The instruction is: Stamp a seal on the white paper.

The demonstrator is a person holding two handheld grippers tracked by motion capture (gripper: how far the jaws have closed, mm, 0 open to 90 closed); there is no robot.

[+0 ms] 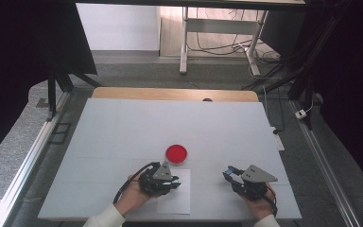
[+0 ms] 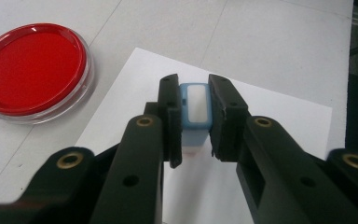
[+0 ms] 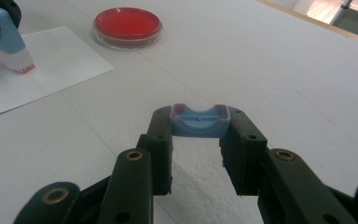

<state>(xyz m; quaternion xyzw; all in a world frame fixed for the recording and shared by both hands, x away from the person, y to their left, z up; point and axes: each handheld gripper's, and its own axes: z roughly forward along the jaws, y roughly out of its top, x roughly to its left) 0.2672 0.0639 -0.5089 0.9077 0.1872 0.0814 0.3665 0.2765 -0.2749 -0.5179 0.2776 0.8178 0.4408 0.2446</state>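
My left gripper (image 2: 195, 91) is shut on a small stamp (image 2: 196, 109) with a light-blue body and a white window. It holds the stamp over a white sheet of paper (image 2: 279, 121). In the right gripper view the stamp (image 3: 8, 39) points its red-edged foot down at the paper (image 3: 60, 60), touching it or just above it. My right gripper (image 3: 199, 115) is shut on the stamp's light-blue cap (image 3: 199, 123), held above the white table. A round red ink pad (image 1: 176, 153) in a clear dish lies just beyond the paper (image 1: 177, 198), ahead of my left gripper (image 1: 172, 182). My right gripper (image 1: 229, 174) is to the right.
The white tabletop (image 1: 170, 123) stretches away behind the ink pad (image 2: 30, 70), with a wooden edge (image 1: 175, 93) at its far side. Metal frame rails (image 1: 28, 161) run along both sides of the table. Cables and table legs (image 1: 184, 42) stand on the floor beyond.
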